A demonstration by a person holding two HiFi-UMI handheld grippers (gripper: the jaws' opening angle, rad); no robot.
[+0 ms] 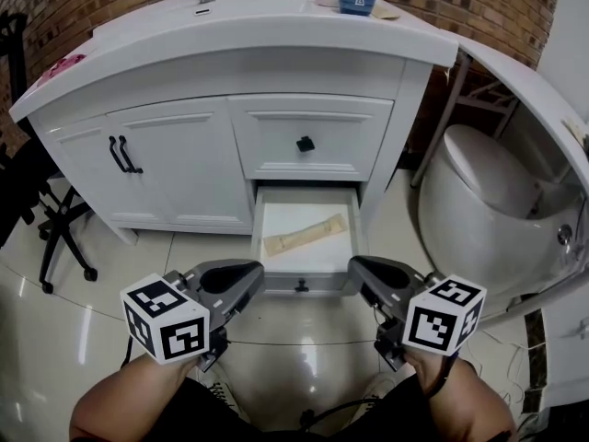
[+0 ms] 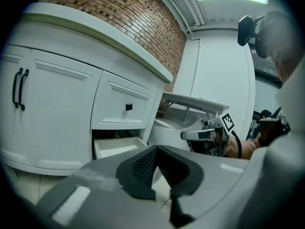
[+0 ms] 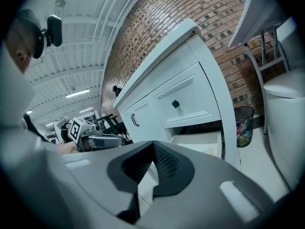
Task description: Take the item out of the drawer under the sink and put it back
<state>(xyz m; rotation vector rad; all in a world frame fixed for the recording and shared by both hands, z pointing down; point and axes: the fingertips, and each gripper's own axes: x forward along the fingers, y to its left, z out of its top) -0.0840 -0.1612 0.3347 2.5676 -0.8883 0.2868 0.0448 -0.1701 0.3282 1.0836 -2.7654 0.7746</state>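
In the lower drawer point(image 1: 260, 233) under the sink point(image 1: 258, 17), which is standing pulled out: one item point(image 1: 305, 232), a long tan piece, is lying slantwise on the drawer floor with nothing touching it.

Left gripper point(image 1: 248, 271) and right gripper point(image 1: 359, 267) are hovering just in front of the drawer, one to each side. Each is keeping its jaws pressed together and carrying nothing.

Step in hand, as judged: the drawer is open and the taking-out is not yet begun. The next move is calling for one gripper to part its jaws, dip into the drawer and close across the piece's narrow width.

Only the head view is showing the whole item. The left gripper view is showing only the drawer's pale inside. The right gripper view is adding a waste bin point(image 3: 244, 120) beside the cabinet.
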